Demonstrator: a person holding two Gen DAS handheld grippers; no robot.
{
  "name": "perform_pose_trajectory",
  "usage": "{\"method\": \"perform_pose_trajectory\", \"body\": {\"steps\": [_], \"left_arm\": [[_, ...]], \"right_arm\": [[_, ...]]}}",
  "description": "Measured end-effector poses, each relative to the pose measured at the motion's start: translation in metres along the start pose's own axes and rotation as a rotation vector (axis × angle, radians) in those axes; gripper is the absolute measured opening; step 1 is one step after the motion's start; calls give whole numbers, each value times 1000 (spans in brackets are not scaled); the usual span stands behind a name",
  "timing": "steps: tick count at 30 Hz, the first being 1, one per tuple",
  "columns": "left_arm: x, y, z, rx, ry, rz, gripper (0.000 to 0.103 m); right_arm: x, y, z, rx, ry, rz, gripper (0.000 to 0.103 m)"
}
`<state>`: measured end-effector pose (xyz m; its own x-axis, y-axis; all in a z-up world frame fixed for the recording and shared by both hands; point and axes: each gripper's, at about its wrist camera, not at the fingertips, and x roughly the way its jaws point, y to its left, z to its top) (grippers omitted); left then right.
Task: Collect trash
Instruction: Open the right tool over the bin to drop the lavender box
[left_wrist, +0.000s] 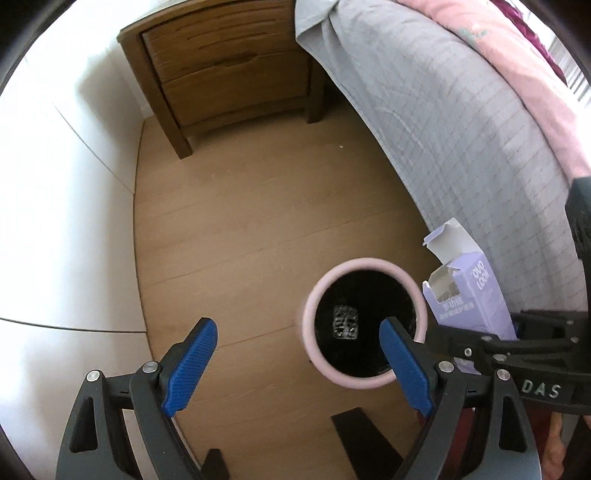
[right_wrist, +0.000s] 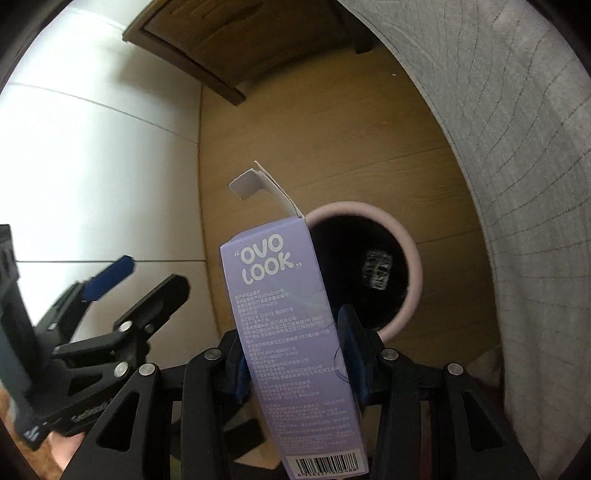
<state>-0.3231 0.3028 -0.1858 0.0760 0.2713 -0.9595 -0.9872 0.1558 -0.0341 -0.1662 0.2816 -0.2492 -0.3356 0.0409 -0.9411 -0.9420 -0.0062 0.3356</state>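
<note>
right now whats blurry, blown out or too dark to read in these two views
Left wrist: white wall blown out, bin inside near black. Right wrist: left claw motion-blurred, box print sharp, wall glare, bed lines bent by the fisheye.

Legible markings noted.
"OVO LOOK" printed in white on lilac carton (right_wrist: 280, 314); fine print and barcode below, digits unclear. "DAS" lettered on black right gripper (left_wrist: 517, 328) body.

One box (right_wrist: 291, 332) — one bin (left_wrist: 364, 325)

Bright daylight, overexposed white wall (left_wrist: 55, 184), heavy fisheye edges.
</note>
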Motion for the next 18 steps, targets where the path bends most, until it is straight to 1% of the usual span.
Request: {"method": "perform_pose_trajectory", "body": {"steps": [1, 3, 4, 5, 6, 7, 9, 10, 12, 13, 18], "left_arm": [[-1, 0, -1, 5, -5, 17, 90], [-1, 2, 1, 1, -4, 26, 90], [-2, 4, 1, -6, -4, 30, 90], [-2, 6, 1, -13, -7, 35, 90], [-3, 8, 1, -23, -12, 37, 90], [-3, 10, 2, -30, -14, 36, 90], [-4, 13, 2, -35, -15, 44, 90], [-4, 13, 2, -33, -17, 47, 90], [-7, 10, 3, -25, -24, 45, 90], [-9, 8, 3, -18, -30, 47, 90], [-24, -10, 5, 41, -80, 43, 90]], "right_arm": [[2, 0, 1, -5, 0, -5, 42], [2, 3, 0, -30, -12, -21, 45], [1, 6, 0, -48, -22, -52, 61], [-3, 7, -3, -66, -35, -104, 74], [-4, 8, -2, -76, -38, -146, 79], [-6, 7, -1, -76, -39, -147, 81], [-12, 4, 2, -53, -52, -105, 81], [-16, 2, 2, -42, -62, -107, 83], [-23, 2, 0, -31, -56, -135, 83], [-32, 3, -2, -40, -67, -153, 83], [-76, 6, -19, -49, -160, -202, 84]]}}
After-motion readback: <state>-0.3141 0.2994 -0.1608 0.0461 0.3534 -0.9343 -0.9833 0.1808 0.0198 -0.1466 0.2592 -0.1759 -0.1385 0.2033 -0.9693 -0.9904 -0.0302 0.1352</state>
